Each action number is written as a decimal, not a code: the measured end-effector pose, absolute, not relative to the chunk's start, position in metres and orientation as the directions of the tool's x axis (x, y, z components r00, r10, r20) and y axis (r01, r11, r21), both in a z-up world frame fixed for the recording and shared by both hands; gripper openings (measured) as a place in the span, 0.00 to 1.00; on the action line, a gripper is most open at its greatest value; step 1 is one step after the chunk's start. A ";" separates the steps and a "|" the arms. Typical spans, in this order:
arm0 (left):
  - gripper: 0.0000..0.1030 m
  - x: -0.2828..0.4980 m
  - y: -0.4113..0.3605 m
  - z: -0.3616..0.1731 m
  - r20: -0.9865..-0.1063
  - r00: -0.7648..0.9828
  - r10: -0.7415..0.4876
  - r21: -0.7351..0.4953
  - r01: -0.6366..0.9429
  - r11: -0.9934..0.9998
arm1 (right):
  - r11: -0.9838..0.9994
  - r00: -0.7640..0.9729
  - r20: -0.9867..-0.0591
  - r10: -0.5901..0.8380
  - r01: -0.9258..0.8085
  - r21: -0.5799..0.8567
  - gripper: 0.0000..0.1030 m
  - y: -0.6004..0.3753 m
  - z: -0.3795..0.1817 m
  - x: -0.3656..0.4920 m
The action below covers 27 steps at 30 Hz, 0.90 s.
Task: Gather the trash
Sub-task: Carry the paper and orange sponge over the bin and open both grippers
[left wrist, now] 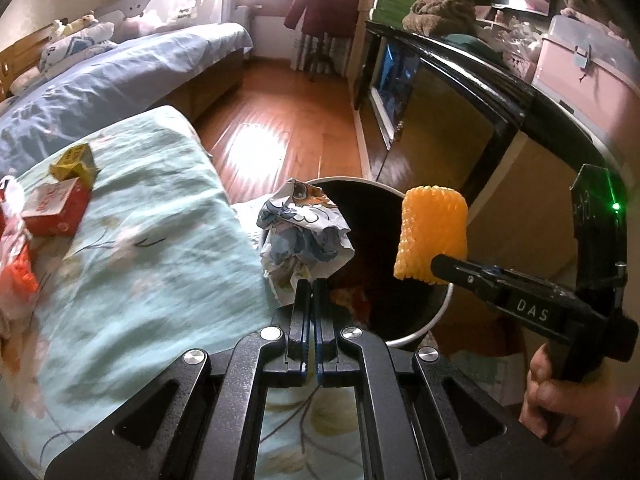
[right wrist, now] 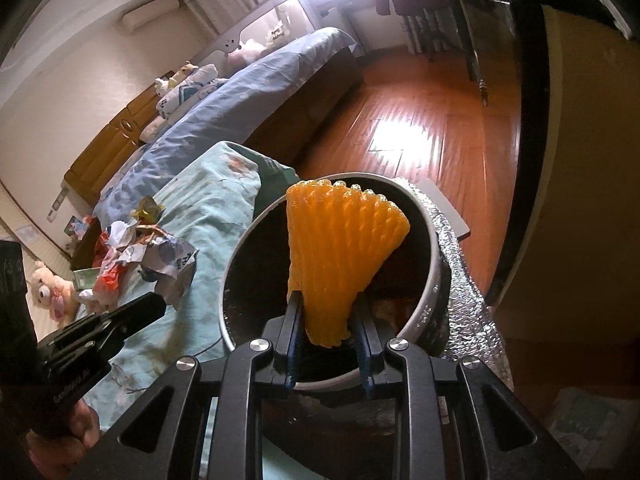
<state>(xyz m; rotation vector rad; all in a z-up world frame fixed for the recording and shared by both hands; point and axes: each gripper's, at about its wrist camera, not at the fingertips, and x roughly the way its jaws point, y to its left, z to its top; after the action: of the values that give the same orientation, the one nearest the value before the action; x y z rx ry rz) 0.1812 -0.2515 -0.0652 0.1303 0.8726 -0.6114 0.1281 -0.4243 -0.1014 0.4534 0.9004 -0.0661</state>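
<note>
Both tongs are loaded over the bin (right wrist: pixel 424 312). The left gripper (left wrist: pixel 308 286) is pressed together on a thin fold of the crumpled printed wrapper (left wrist: pixel 306 236), which hangs at the bin's near-left rim, partly over the teal bedsheet (left wrist: pixel 160 240). The right gripper (right wrist: pixel 326 304) is pinching the orange foam net sleeve (right wrist: pixel 340 248) by its lower end, above the dark opening.

Risks:
- The wrapper is only half over the bin. Released here, it likely lands on the sheet or catches the rim.
- The grip on it is a small tuck (paper that light can slip out mid-carry).
- The foam net is springy and fans out wide above the jaws, so it may bounce off the rim or cling to a pad on release.
- The two tools sit near each other over one opening, so a clash could knock either piece loose.

More trash still waits on the bed: red box (left wrist: pixel 56 210), yellow box (left wrist: pixel 74 162).
</note>
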 end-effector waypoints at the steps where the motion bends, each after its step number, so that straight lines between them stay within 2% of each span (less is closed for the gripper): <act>1: 0.01 0.182 -0.255 -0.066 -0.753 0.481 -0.448 -0.134 0.555 0.821 | 0.904 0.624 -0.770 0.131 0.243 0.351 0.23 -0.425 -0.102 0.129; 16: 0.02 0.196 -0.284 -0.080 -0.790 0.420 -0.447 -0.140 0.586 0.798 | 0.902 0.588 -0.797 0.137 0.258 0.346 0.27 -0.433 -0.112 0.141; 19: 0.04 0.197 -0.287 -0.080 -0.791 0.421 -0.443 -0.131 0.591 0.796 | 0.897 0.585 -0.799 0.139 0.266 0.352 0.32 -0.436 -0.112 0.142; 23: 0.22 0.195 -0.284 -0.079 -0.788 0.431 -0.440 -0.133 0.578 0.805 | 0.885 0.590 -0.794 0.147 0.280 0.372 0.50 -0.439 -0.111 0.141; 27: 0.25 0.195 -0.276 -0.077 -0.783 0.441 -0.439 -0.145 0.557 0.818 | 0.882 0.592 -0.792 0.148 0.284 0.376 0.53 -0.439 -0.110 0.139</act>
<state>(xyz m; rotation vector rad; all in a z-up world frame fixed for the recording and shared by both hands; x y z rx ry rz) 0.1952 -0.2760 -0.0772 0.1414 0.9267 -0.6207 0.1390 -0.4394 -0.1097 0.5036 0.9448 -0.0836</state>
